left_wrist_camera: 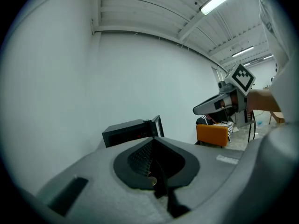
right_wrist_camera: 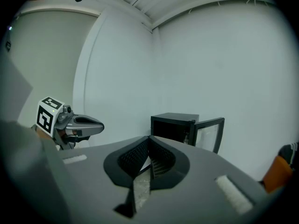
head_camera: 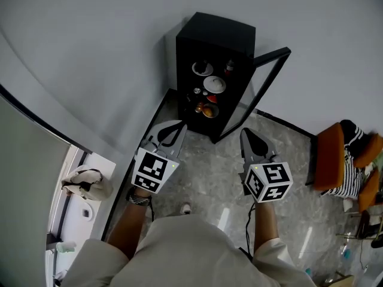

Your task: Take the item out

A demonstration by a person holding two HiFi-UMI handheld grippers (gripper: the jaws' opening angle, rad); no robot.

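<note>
– Reaching is what is being set up, I think: the left gripper [head_camera: 172, 128] and right gripper [head_camera: 247, 134] are both hovering short of the black cabinet [head_camera: 215, 33], jaws pressed together, carrying nothing.
– And what is coming out?
– Dishes [head_camera: 213, 84] are sitting on its shelves behind the open door [head_camera: 267, 82]; which one is meant, I can't tell. One gripper is needing to spread its jaws and go in.

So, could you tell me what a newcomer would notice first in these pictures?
The black mini fridge against the white wall, its glass door swung open to the right and dishes on its shelves. Nearer, the left tool and right tool point at it, both shut and empty.
</note>
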